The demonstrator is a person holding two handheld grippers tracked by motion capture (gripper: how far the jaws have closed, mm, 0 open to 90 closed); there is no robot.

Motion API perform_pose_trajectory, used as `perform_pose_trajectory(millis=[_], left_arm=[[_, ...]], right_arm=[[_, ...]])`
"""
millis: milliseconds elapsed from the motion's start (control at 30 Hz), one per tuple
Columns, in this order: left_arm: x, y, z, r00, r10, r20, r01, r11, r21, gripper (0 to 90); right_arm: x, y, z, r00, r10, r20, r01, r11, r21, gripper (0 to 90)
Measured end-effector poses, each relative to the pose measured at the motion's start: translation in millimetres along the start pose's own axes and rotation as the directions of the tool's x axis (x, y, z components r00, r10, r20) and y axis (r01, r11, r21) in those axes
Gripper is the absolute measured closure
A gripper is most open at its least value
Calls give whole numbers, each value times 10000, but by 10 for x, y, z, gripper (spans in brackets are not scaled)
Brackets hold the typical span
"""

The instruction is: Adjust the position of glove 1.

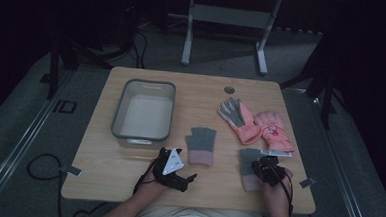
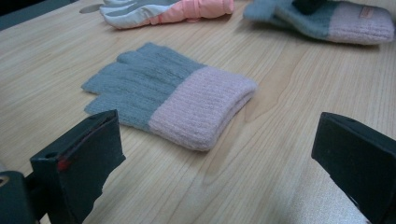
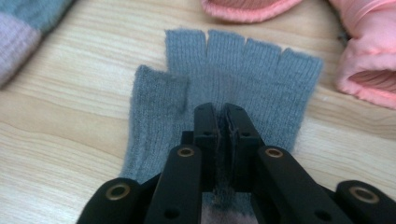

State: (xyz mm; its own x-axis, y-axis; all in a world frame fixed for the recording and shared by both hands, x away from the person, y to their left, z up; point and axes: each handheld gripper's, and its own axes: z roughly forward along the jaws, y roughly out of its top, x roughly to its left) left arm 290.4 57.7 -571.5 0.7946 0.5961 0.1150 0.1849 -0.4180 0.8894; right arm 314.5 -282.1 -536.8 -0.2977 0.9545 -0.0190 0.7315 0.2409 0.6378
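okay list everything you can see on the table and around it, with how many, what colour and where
knit gloves: 2, grey with pink cuffs; one at the table's middle front, one at the front right, under the right gripper
padded gloves: 2, pink with grey-and-white palm, right rear of the table, side by side
bin: 1, grey, nothing visible inside, left rear of the table
table: 1, light wood, with a round hole near its rear edge
metal frame: 1, pale grey, on the floor behind the table
left gripper: 1, black, jaws apart, near the front edge
right gripper: 1, black, jaws closed on the right knit glove
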Motion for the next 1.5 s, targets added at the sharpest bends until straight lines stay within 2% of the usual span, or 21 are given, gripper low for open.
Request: perform_pose_trajectory(millis=[100, 200, 267, 333, 400, 433, 467, 633, 700, 767, 800, 900, 967, 1033, 1100, 1200, 1267, 1400, 1500], left_arm=[[0, 0, 1, 10000, -6, -4, 6, 10000, 3, 14], [1, -1, -2, 10000, -4, 2, 4, 10000, -8, 14], [2, 0, -1, 10000, -7, 18, 7, 10000, -6, 14], [1, 0, -1, 10000, 12, 21, -12, 10000, -3, 14], [2, -1, -2, 10000, 27, 56, -26, 10000, -34, 14], [4, -1, -2, 10000, 13, 72, -13, 10000, -36, 14], [7, -1, -2, 10000, -16, 87, 16, 10000, -38, 14], [15, -6, -10, 9998, -62, 201, 65, 9999, -124, 14], [17, -8, -14, 9997, -74, 212, 76, 9999, -90, 14], [-1, -12, -20, 10000, 90, 10, -90, 9999, -147, 13], [-17, -13, -24, 9995, 303, -97, -304, 9994, -144, 11], [-43, -19, -37, 9989, 460, -114, -462, 9987, -218, 10], [-35, -26, -49, 9994, 331, -30, -331, 9991, -277, 10], [-25, -33, -62, 9999, 156, -3, -156, 9995, -269, 10], [-24, -34, -65, 9998, 170, -68, -170, 9998, -77, 10], [-23, -38, -75, 9999, 140, 36, -140, 9998, -116, 10], [-9, -42, -82, 10000, -25, 83, 26, 9998, -195, 10], [15, -54, -100, 9995, -277, 151, 283, 9987, -420, 10], [28, -55, -101, 9991, -352, 219, 361, 9985, -419, 10]], right_arm=[[-12, -22, 63, 10000, 56, -72, -55, 9999, 101, 770], [-34, -27, 57, 9997, -2, -245, -1, 9999, -127, 632], [-68, -17, 10, 9996, -83, -280, 74, 9995, -312, 590], [-103, 1, -30, 9979, -347, -548, 320, 9983, -486, 554], [-140, 23, -44, 9938, -704, -863, 668, 9968, -437, 541], [-156, 28, -39, 9900, -1059, -932, 1028, 9940, -380, 542], [-163, 28, -32, 9879, -1218, -956, 1191, 9923, -336, 542], [-210, 6, 39, 9795, -1804, -901, 1804, 9836, -82, 568], [-220, -14, 76, 9789, -1750, -1059, 1761, 9844, 9, 574], [-220, -21, 79, 9752, -1944, -1054, 1954, 9807, -15, 597], [-222, -21, 80, 9754, -1936, -1055, 1946, 9809, -5, 610], [-216, -24, 81, 9795, -1749, -1003, 1758, 9844, 3, 667], [-198, -21, 78, 9821, -1650, -914, 1662, 9861, 52, 719], [-163, -15, 73, 9807, -1769, -831, 1786, 9838, 129, 776], [-149, -11, 74, 9811, -1777, -770, 1793, 9837, 137, 792], [-156, -12, 71, 9863, -1472, -740, 1485, 9888, 116, 826], [-142, -11, 60, 9883, -1340, -731, 1353, 9907, 130, 844], [-125, 40, -48, 9935, -805, -801, 796, 9967, -142, 853], [-67, 114, -150, 9950, -808, -591, 782, 9959, -444, 852]])
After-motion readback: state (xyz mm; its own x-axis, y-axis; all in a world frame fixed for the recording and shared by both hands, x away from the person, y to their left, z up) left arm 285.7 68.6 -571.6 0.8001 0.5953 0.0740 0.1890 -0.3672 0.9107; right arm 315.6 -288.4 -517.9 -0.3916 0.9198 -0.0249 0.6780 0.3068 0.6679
